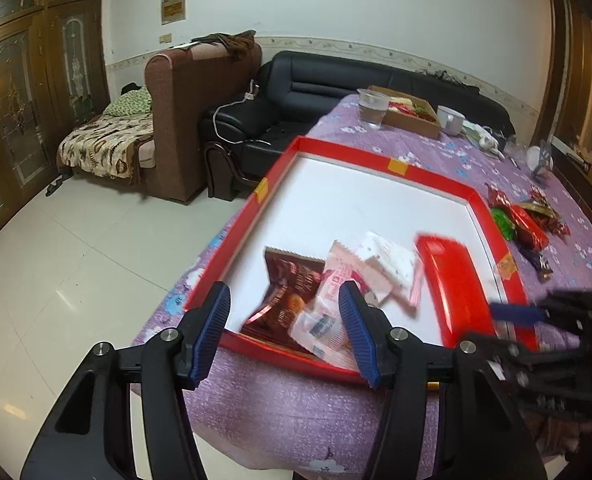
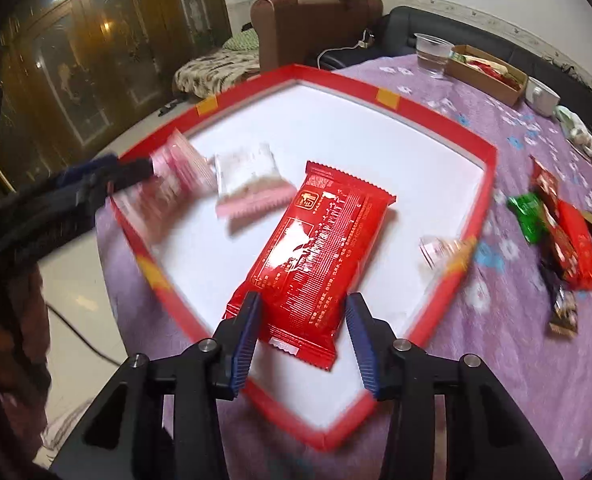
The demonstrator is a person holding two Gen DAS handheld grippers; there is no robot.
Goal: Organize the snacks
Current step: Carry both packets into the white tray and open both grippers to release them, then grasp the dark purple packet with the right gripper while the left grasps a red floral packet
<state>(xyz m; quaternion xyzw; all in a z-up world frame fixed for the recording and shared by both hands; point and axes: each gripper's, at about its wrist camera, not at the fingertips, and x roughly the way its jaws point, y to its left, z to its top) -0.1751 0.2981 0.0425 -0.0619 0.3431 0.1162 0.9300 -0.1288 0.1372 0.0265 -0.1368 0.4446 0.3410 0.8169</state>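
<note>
A red-rimmed tray (image 1: 376, 158) with a white floor lies on the purple tablecloth; it also shows in the right wrist view (image 2: 336, 80). In it lie a brown packet (image 1: 284, 292), pink packets (image 1: 336, 280), a white-pink packet (image 2: 252, 180) and a large red packet (image 2: 316, 240), which also shows in the left wrist view (image 1: 452, 280). My left gripper (image 1: 284, 332) is open, hovering over the brown and pink packets. My right gripper (image 2: 302, 340) is open, its jaws either side of the red packet's near end. Loose snacks (image 2: 556, 224) lie right of the tray.
A clear plastic cup (image 1: 372, 108), a cardboard box of snacks (image 1: 412, 114) and a white mug (image 1: 450, 120) stand at the table's far end. Sofas and a wooden cabinet (image 1: 24, 100) stand beyond the left table edge, over tiled floor.
</note>
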